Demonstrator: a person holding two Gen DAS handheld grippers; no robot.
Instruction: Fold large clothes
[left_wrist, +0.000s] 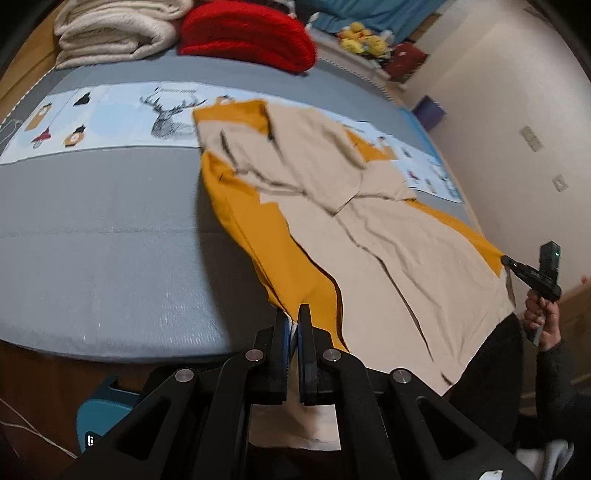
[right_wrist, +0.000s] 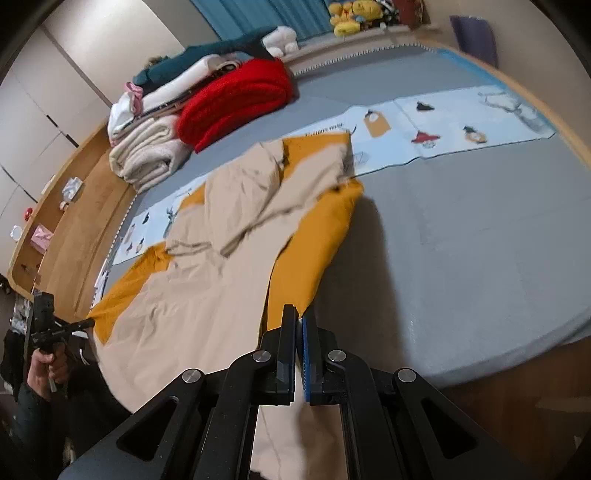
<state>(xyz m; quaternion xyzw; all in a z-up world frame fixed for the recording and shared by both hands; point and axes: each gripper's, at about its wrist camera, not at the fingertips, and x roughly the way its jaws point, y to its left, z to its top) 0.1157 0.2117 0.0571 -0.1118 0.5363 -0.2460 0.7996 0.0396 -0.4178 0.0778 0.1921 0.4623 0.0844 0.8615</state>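
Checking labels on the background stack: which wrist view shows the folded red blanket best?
Right wrist: the red blanket shows whole, its folded layers readable, beside the cream blanket. The left wrist view catches it at the top edge, partly cropped and blurrier.

Left gripper (left_wrist: 294, 314): bottom centre, jaws clamped on the garment's near corner.
Garment (left_wrist: 369, 236): beige and mustard, stretched from mid-frame to lower right, near edge raised.
Right gripper (left_wrist: 506, 261): right edge, pinching the other corner.
Bed (left_wrist: 92, 229): grey.
Red blanket (left_wrist: 247, 33): top centre.
Cream blanket (left_wrist: 114, 29): upper left.
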